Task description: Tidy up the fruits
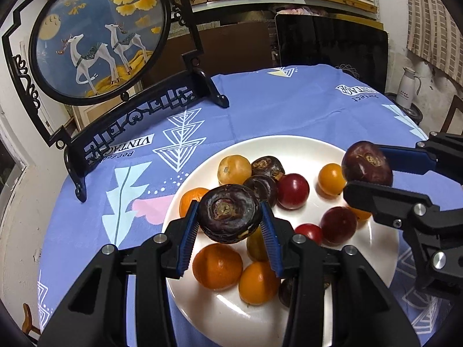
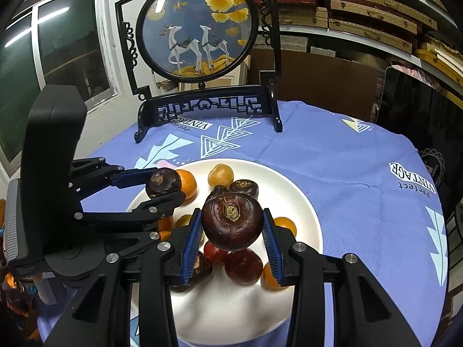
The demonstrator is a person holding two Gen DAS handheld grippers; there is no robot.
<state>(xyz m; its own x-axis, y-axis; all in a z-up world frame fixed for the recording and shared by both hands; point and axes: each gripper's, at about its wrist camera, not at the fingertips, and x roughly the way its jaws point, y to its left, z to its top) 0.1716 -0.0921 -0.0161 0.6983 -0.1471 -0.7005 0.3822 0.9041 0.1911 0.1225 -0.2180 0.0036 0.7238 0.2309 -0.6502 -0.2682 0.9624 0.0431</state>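
A white plate (image 1: 289, 141) (image 2: 303, 199) on the blue cloth carries several small oranges (image 1: 217, 266), red fruits (image 1: 292, 190) and dark water chestnuts (image 1: 267, 166). My left gripper (image 1: 230, 218) is shut on a dark brown water chestnut (image 1: 228, 202) and holds it above the plate's near left part. In the right wrist view that same left gripper (image 2: 163, 186) reaches in from the left. My right gripper (image 2: 232, 225) is shut on a reddish-brown water chestnut (image 2: 231, 231) over the plate's middle. From the left wrist view the right gripper (image 1: 368, 172) enters from the right.
A round framed deer picture (image 1: 98, 34) (image 2: 196, 29) on a black carved stand rises at the table's far side. A black screen (image 1: 332, 49) leans behind the table. A white flask (image 1: 408, 86) stands off to the right. Blue cloth (image 2: 361, 202) lies bare right of the plate.
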